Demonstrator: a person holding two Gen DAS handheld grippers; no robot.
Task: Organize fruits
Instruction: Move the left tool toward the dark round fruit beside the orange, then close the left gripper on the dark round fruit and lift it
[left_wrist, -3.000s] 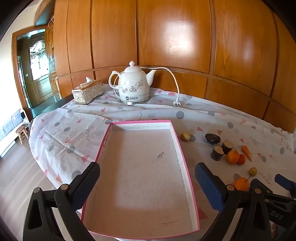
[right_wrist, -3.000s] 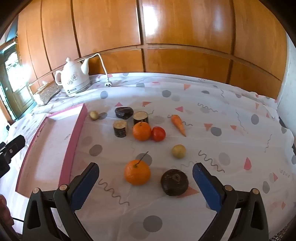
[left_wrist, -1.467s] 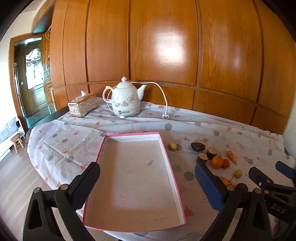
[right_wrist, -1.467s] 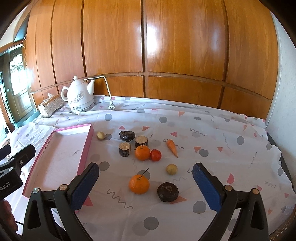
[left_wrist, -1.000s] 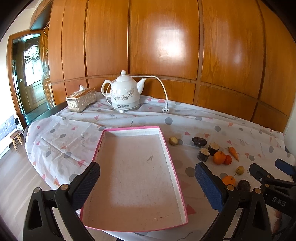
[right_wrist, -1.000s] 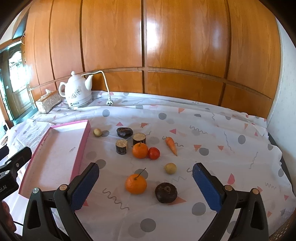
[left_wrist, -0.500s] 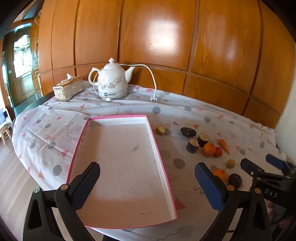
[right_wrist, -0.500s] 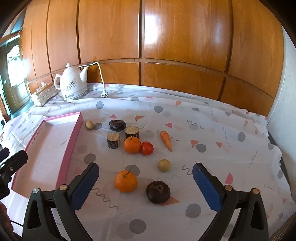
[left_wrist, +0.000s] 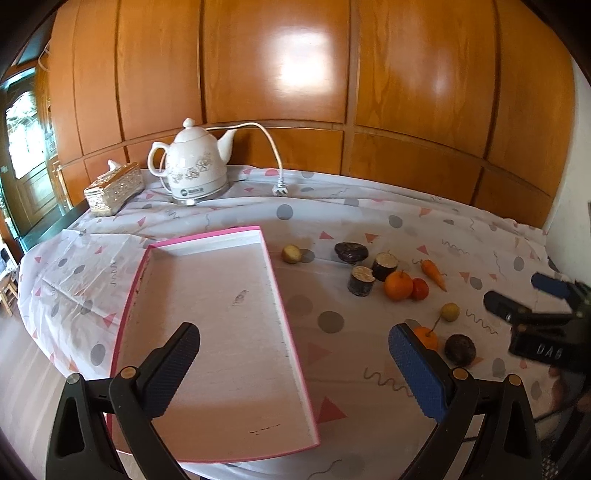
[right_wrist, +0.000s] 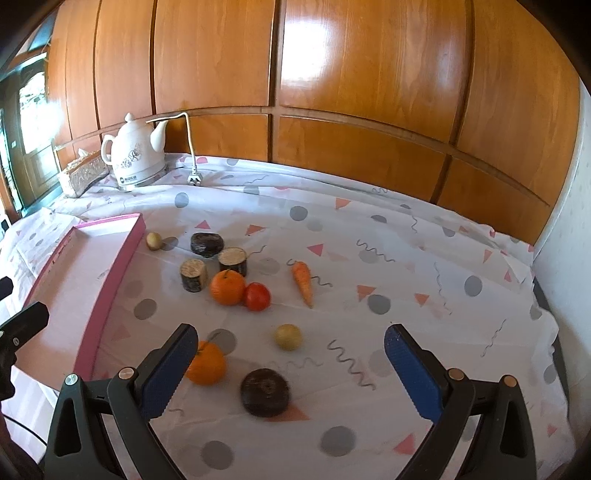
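Fruits lie loose right of the pink tray (left_wrist: 288, 314). Both grippers, left gripper (left_wrist: 295, 369) and right gripper (right_wrist: 288, 373), gape wide, holding nothing; a stemmed orange (right_wrist: 207, 363) sits nearest the tray's front.

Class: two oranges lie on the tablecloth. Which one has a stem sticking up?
The near orange, beside the right gripper; its thin stem sticks up. The far orange, touching the tomato, shows none.

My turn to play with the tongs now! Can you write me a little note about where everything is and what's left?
Left tongs: open, empty, over the pink tray.
Right tongs: open, empty, above the nearest fruits.
Tray has nothing in it; nothing is sorted yet.
All pieces sit on the cloth right of the tray: stemmed orange and dark round fruit nearest, then a small yellow fruit, another orange touching a tomato, and a carrot.
Left: move every piece.
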